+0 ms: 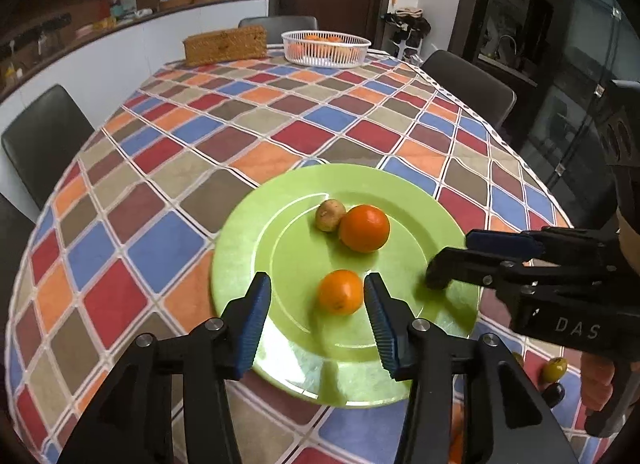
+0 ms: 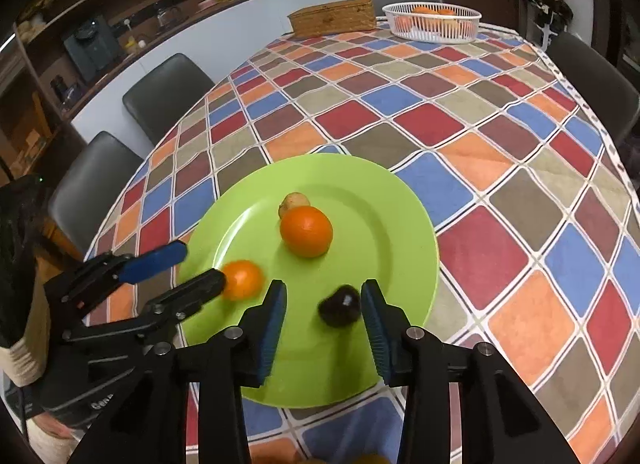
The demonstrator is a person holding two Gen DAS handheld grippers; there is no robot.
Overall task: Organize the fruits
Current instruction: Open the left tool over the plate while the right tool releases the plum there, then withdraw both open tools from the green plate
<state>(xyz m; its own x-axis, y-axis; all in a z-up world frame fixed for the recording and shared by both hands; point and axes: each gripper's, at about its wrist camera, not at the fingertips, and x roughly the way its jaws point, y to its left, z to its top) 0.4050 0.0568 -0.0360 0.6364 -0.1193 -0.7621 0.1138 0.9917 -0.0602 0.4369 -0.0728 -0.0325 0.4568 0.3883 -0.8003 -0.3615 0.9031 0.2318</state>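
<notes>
- The left gripper (image 1: 316, 300) stands wide open, holding nothing; a small orange (image 1: 340, 291) lies between its fingers, close against the right-hand pad, on the green plate (image 1: 248, 256).
- The right gripper (image 2: 324, 306) is likewise open and empty, with a dark fruit (image 2: 339, 305) between its fingers, nearer the right one.
- A larger orange (image 2: 306, 230) and a brownish fruit (image 2: 294, 201) sit touching, farther back on the plate.
- Each gripper seems ready either to close or to draw away.
</notes>
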